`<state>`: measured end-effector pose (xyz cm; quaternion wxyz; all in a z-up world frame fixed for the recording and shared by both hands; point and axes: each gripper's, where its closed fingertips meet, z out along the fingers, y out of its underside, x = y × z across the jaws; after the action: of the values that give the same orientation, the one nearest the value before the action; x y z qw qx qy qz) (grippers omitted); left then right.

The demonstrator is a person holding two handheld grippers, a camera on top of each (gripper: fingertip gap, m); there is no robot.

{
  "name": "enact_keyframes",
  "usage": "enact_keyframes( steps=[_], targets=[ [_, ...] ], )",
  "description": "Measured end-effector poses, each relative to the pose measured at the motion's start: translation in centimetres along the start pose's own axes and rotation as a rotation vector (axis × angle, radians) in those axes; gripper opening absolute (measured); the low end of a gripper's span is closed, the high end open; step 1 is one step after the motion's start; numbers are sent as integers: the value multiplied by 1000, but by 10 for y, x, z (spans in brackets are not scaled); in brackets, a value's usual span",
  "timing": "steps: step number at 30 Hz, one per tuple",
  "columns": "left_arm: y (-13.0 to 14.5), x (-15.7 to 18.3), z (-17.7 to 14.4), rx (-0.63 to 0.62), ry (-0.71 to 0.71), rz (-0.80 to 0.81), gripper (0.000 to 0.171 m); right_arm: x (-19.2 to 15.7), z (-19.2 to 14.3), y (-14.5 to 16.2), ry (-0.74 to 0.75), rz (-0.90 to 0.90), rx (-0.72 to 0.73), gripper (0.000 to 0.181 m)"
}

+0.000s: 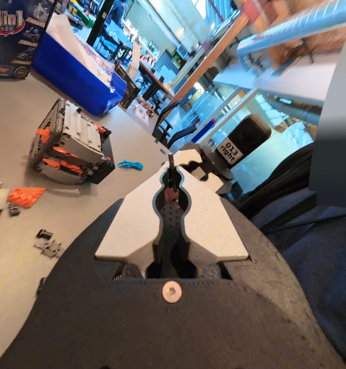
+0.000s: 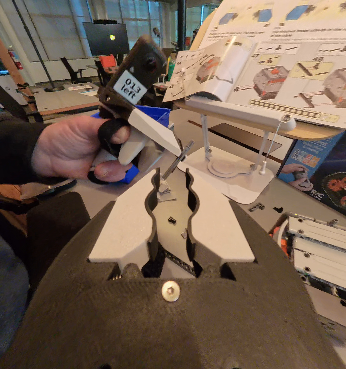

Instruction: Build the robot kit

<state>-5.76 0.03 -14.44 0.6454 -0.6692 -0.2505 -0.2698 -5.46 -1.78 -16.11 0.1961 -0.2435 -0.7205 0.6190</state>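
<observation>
The left gripper [image 1: 171,175] is pressed together on a thin dark axle rod [image 1: 171,165], held up off the grey tabletop [image 1: 72,215]. The right gripper [image 2: 172,175] is spread with nothing between its fingers, its tips just below the rod. A grey-and-orange brick model [image 1: 68,147] lies on the tabletop, with loose pieces [image 1: 26,195] nearby and an instruction booklet [image 2: 268,65] on a stand.

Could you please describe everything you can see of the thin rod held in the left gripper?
The rod is a slim dark grey axle, seemingly plastic, with a lighter end. The left gripper, its jaws closed, pinches it mid-length, so it protrudes past the fingertips. It is tilted, held in the air above the grey table, just ahead of the open right gripper.
</observation>
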Motion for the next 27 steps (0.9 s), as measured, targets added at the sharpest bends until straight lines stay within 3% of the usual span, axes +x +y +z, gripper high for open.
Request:
enact_keyframes(
  steps=[5, 15, 22, 27],
  targets=[
    [-8, -3, 10, 87, 37, -51, 3, 10, -8, -2, 7, 68, 19, 6],
    [3, -16, 13, 116, 36, -95, 2, 17, -9, 19, -46, 157, -50, 1],
    [33, -36, 7, 75, -35, -168, 3, 11, -5, 54, -123, 216, -181, 0],
    [67, -53, 5, -39, -129, -208, 0, 11, -13, 83, -133, 267, -275, 0]
  ],
)
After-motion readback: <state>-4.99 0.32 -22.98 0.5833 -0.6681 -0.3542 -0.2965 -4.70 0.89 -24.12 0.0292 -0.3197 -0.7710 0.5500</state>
